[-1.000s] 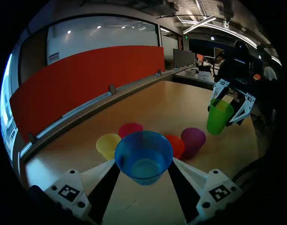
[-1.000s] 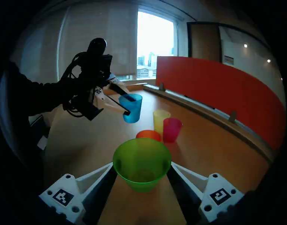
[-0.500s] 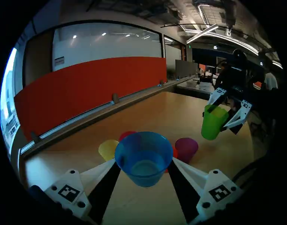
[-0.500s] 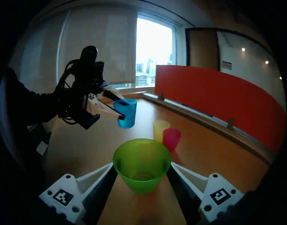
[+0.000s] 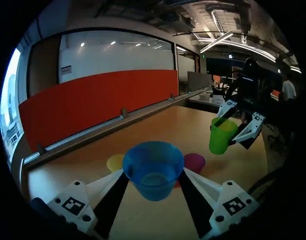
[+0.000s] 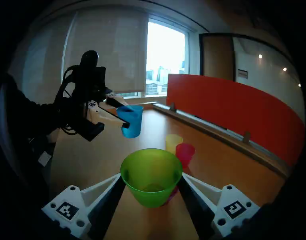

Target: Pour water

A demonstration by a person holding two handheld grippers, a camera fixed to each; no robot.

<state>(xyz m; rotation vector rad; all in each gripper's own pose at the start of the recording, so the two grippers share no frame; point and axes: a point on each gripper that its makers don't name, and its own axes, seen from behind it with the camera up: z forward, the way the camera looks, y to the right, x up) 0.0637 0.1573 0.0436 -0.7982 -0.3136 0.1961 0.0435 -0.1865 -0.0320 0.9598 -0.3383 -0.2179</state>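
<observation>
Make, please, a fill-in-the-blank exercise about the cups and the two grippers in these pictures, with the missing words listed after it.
1. The left gripper holds the blue cup, and in it lies some ___.
2. The right gripper holds the green cup ___ the table, not on it.
3. The number of cups held between fingers is ___.
Missing words: water; above; two.

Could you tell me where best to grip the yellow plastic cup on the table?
Probably across its upper wall, from its free left in the right gripper view: the yellow plastic cup stands upright, with a pink plastic cup close on its right.
</observation>
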